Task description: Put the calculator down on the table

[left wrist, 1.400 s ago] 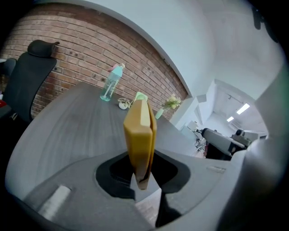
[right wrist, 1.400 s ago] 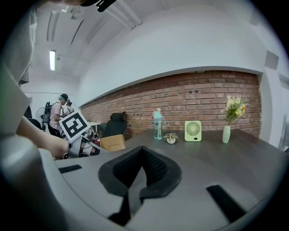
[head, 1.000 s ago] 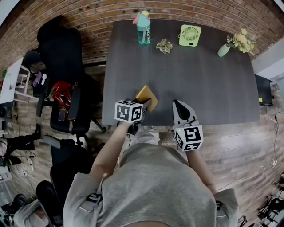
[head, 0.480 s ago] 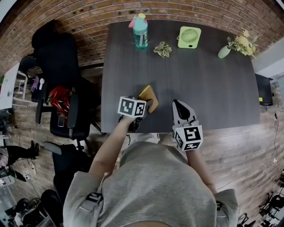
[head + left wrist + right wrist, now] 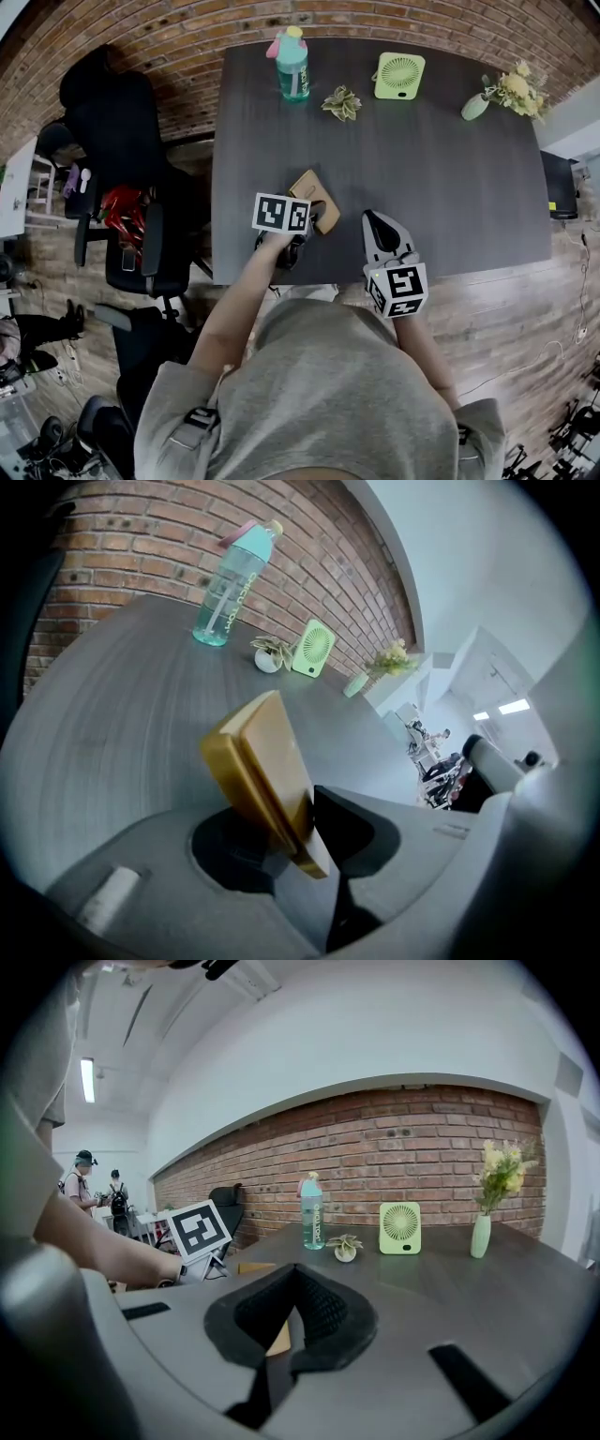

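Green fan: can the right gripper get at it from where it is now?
Probably yes: bare tabletop lies between the right gripper and the green fan, though it stands at the far edge, needing a lean.

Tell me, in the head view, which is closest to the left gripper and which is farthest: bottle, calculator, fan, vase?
1. Calculator, between the left gripper's jaws, which have just been opening.
2. Bottle, straight ahead at the table's far edge.
3. Fan, far edge, further right.
4. Vase, far right.
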Demonstrator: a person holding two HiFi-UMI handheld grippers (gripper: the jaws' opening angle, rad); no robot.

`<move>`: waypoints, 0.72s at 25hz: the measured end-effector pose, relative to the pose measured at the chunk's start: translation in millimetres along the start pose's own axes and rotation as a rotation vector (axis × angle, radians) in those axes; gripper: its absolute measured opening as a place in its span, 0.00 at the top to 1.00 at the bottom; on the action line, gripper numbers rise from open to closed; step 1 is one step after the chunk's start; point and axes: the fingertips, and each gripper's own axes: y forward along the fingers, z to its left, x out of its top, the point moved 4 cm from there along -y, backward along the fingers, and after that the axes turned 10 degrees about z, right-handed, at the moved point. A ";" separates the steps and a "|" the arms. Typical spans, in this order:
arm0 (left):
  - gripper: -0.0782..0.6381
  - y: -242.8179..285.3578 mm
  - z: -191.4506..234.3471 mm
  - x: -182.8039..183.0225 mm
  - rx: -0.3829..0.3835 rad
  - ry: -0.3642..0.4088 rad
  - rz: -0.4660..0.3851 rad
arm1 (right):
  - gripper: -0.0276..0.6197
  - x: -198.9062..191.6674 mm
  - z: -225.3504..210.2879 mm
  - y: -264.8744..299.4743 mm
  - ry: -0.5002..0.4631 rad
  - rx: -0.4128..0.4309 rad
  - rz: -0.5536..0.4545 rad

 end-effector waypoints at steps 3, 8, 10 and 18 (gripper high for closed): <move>0.69 1.9 3.5 4.2 0.005 -0.020 0.001 | 0.95 0.4 0.5 2.2 0.001 0.002 0.004; 0.66 5.1 9.2 8.8 0.029 -0.049 0.001 | 0.95 1.4 1.1 4.9 -0.003 0.007 0.007; 0.64 6.0 12.5 10.3 0.043 -0.063 0.000 | 0.95 2.0 1.2 5.7 -0.004 0.008 0.008; 0.58 10.4 28.3 14.2 0.081 -0.119 -0.007 | 0.95 3.8 0.8 9.6 -0.004 0.005 0.011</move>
